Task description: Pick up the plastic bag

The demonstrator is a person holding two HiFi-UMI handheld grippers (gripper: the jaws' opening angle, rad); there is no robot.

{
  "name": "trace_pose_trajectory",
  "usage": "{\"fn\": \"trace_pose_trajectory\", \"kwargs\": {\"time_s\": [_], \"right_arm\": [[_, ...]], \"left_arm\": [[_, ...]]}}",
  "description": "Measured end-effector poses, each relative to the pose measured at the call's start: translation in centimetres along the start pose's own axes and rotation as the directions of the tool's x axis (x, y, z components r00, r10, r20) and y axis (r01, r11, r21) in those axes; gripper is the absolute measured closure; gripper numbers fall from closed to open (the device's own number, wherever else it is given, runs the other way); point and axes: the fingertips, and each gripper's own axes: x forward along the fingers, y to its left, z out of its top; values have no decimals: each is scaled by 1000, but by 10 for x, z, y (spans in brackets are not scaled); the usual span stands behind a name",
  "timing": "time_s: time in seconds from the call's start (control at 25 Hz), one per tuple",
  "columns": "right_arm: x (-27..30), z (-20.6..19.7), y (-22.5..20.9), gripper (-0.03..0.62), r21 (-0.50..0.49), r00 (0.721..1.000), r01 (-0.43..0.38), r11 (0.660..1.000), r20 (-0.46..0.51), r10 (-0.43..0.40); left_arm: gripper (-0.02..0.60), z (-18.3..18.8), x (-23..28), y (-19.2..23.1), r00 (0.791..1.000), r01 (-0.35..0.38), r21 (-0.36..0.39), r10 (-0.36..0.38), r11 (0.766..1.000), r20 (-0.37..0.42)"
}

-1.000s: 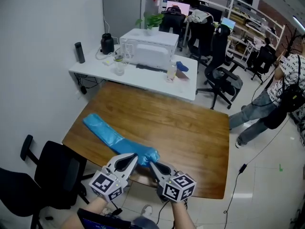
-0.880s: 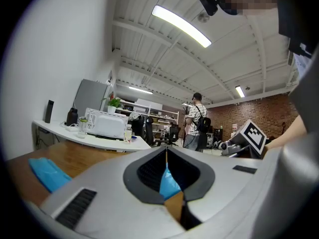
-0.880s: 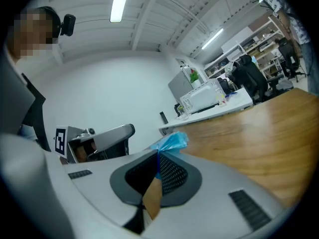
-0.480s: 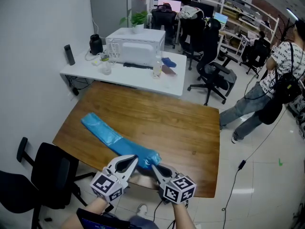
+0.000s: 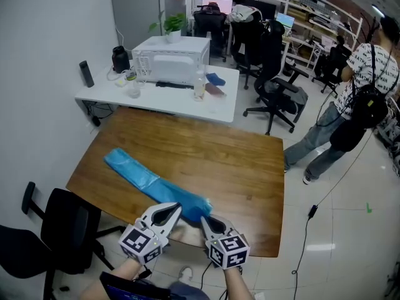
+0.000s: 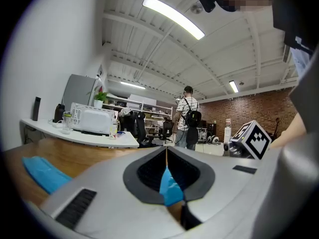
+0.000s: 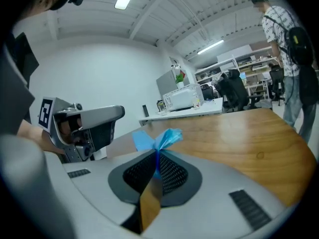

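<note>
At the near edge of the table (image 5: 237, 167) the two tools meet over one end of the bag (image 5: 134, 174). The bag is a long blue strip lying diagonally across the wood, its far end towards the table's left side and its near end bunched up between the tools. The left gripper (image 5: 177, 208) has its jaws pressed together on a fold of blue film, which shows wedged between the pads in the left gripper view. The right gripper (image 5: 204, 220) also has the film between its jaws, a crumpled tuft of it sticking out past the tips. Those jaws are beginning to part, though only slightly, and the pads look to be touching the plastic. So the grasp looks made on both sides, but the lift is not. Nearly the whole length of the bag rests on the table, and only the pinched end is gathered and perhaps raised a little. What remains is to raise the bag clear of the wood. If the right jaws go on opening, the left hold alone would have to carry it, or the right would need to close again on the film first.
</note>
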Motion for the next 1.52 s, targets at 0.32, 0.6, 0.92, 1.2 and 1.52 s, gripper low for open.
{"fn": "trace_pose_trajectory", "kwargs": {"time_s": [0.32,0.6,0.92,1.2,1.52], "right_arm": [[-10,-9,-13,565,27,999,47,999,-6,-47],[-13,-11,-17,454,37,998,55,998,-9,-55],[-17,-1,-27,454,29,995,98,995,29,-99],[-12,6,-27,454,20,993,105,994,48,-106],[3,0,-17,456,30,993,116,993,30,-116]], "left_arm": [[571,-2,1,-8,1000,2,-2,-2,1000,-4],[571,-2,5,-13,1000,2,5,-2,1000,-25],[571,-4,7,-12,999,2,10,-2,1000,-34],[571,-4,3,-1,998,-13,20,14,1000,-53],[574,-10,-1,20,997,-7,22,8,1000,-82]]}}
